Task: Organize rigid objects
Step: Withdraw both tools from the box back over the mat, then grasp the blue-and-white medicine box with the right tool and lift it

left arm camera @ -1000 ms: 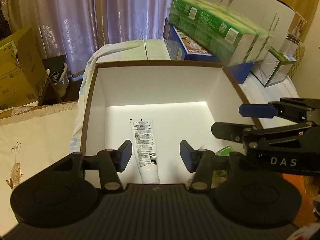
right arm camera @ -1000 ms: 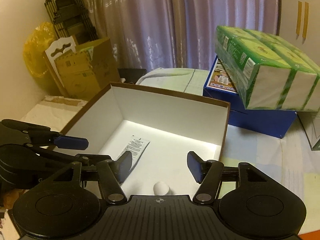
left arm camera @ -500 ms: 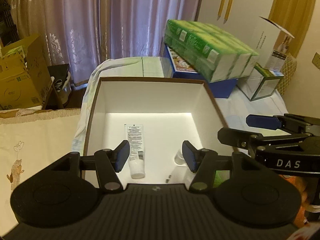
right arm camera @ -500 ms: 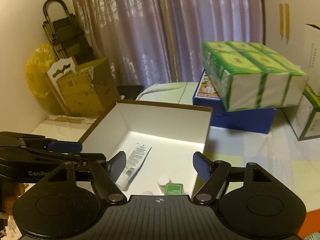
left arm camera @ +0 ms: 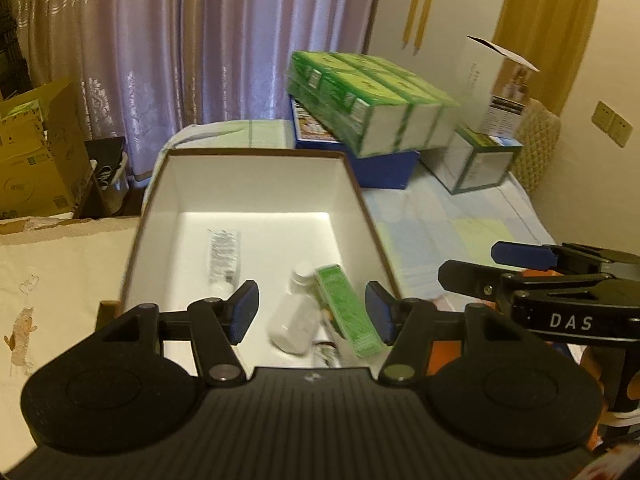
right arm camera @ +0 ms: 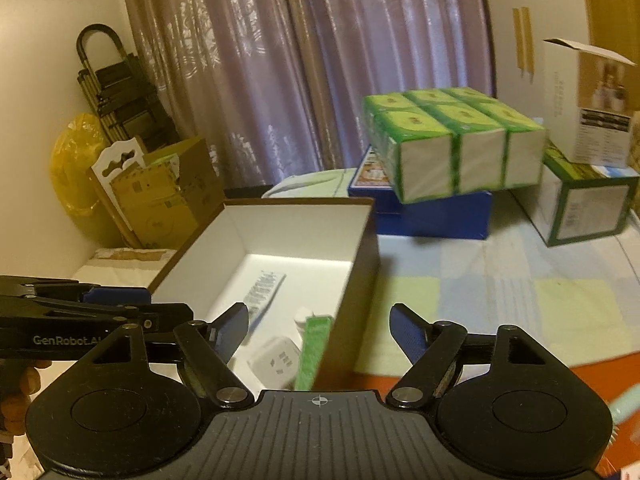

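In the box (left arm camera: 256, 184): one tube (left arm camera: 222, 256), one bottle (left arm camera: 294, 314), one green carton (left arm camera: 346, 310); both grippers' fingers apart.

We read "DAS" in white on the right gripper (left arm camera: 568, 322). We read "GenRobot.AI" on the left gripper (right arm camera: 66, 340). Print on the tube (left arm camera: 222, 257) and cartons stays illegible.

Home bedroom: curtains (left arm camera: 200, 40), quilted bedspread (right arm camera: 500, 280).

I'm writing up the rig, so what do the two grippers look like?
Both are black, with ribbed bodies, round side discs and blue pads on two fingers. The left gripper reads "GenRobot.AI" on its side; the right gripper reads "DAS". No cables show.
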{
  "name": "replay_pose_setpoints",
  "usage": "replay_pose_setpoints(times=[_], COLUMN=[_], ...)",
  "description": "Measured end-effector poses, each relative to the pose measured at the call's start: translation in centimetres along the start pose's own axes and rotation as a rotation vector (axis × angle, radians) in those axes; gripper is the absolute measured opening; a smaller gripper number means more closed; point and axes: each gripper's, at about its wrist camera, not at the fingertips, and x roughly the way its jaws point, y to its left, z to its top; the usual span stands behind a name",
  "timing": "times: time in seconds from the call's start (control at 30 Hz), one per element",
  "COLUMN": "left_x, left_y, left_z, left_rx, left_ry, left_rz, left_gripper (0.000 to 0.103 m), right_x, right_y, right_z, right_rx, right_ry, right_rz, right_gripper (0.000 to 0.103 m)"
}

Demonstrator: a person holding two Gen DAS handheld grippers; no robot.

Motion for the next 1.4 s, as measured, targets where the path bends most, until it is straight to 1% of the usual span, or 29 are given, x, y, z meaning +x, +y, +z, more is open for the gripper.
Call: replay_pose_setpoints(times=[0.07,0.17,0.53,0.77,0.97,1.4], left_x=[-0.5,-1.0,-1.9,-1.1,-0.1,2.8], left_y=[-1.0,-2.7,-9.1,-13.2,-15.9,-20.9], left_z=[-0.7,-1.7,-4.8,-6.4,-7.3,-8.9], left_rx=[0.001,0.004,0.021,0.040,0.052,0.096], left_ry=[0.003,0.009,0.048,0.087,0.110,0.176], left_rz=[-0.010,-0.021,-0.064,-0.085,-0.097,-0.131], left_gripper=[0.055,0.061,0.061,0.061,0.061,0.061], right_x=[-1.1,-2.6,-7.6,-10.0,-11.6,-14.7], right_y=[-0.6,-1.4,-5.9,-8.9,-11.0,-16.5], right_z=[-0.7,-1.8,-5.0,-6.8,-8.4,-11.3], right_rx=[0.006,0.011,0.034,0.047,0.064,0.116], right_ry=[0.005,0.013,0.041,0.065,0.088,0.130], right_rz=[-0.006,-0.009,-0.034,-0.054,-0.073,-0.162], right_gripper=[0.075,0.075,0.075,0.075,0.075,0.075])
